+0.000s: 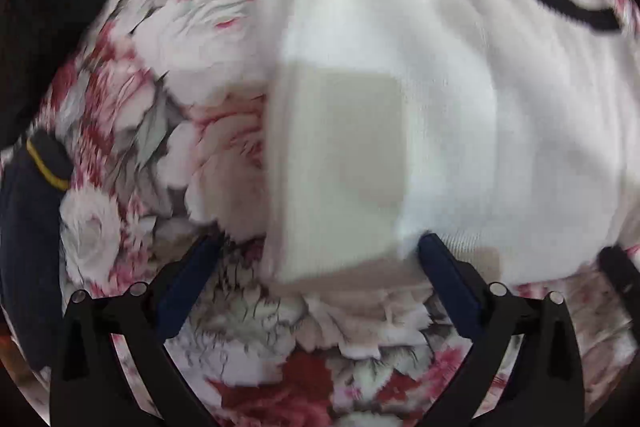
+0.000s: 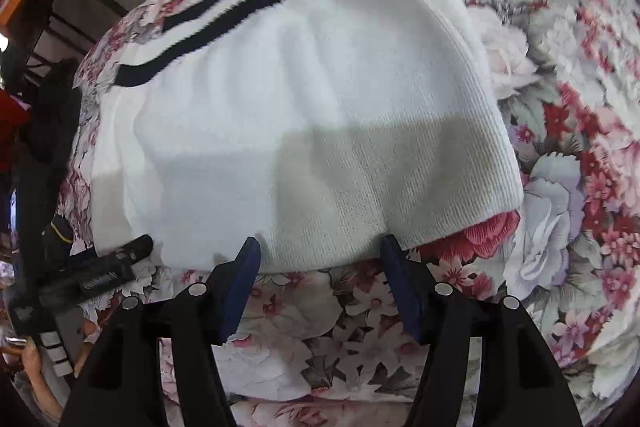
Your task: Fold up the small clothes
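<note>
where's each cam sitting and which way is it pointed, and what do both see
Left wrist: sits on the left gripper, looking along its open fingers at the white sweater's near edge on the floral sheet.
Right wrist: sits on the right gripper, fingers open, facing the same hem; the left gripper and a hand show at left.
Shared: the sweater, its black neckline stripe, the sheet.

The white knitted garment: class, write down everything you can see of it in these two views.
The white knitted garment looks like a small soft sweater of ribbed knit, with a black stripe along its ribbed neckline at the far end. It lies folded and flat on the floral cloth, its sides turned in, the near hem towards both cameras. Shadow covers its near part. The open right tool and open left tool sit at the hem; whether they touch it is unclear.
</note>
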Demonstrator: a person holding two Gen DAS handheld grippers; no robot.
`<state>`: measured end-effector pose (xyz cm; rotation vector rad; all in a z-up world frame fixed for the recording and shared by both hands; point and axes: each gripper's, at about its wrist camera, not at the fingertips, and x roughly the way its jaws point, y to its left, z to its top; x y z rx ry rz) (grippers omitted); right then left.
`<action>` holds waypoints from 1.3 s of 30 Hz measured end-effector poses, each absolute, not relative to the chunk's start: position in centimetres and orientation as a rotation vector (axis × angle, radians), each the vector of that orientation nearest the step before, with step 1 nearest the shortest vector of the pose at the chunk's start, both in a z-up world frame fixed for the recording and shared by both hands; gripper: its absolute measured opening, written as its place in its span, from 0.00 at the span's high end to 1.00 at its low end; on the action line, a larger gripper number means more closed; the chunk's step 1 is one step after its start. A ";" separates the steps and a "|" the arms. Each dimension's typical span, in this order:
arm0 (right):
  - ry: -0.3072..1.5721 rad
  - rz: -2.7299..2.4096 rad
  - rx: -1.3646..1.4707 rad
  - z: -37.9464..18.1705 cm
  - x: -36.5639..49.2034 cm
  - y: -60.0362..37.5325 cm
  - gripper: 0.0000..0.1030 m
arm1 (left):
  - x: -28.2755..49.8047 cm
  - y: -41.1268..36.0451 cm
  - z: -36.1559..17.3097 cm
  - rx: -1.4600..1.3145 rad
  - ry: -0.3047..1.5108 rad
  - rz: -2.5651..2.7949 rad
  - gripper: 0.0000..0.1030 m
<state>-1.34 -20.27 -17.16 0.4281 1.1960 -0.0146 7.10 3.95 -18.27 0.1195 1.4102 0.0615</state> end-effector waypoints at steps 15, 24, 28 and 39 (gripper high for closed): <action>1.010 -0.074 0.502 -11.7 -3.8 -21.9 0.17 | 3.7 1.7 -11.9 0.255 1.186 0.060 0.04; 0.931 -0.114 0.285 -10.4 -0.8 -19.5 0.04 | 7.6 0.5 -12.6 0.272 1.175 0.029 0.04; 0.984 -0.083 0.247 -12.0 1.3 -19.1 0.04 | 9.5 0.0 -14.7 0.320 1.220 0.048 0.04; 1.096 -0.196 0.226 -17.6 2.2 -19.3 0.03 | 10.7 1.1 -17.4 0.205 1.286 0.026 0.04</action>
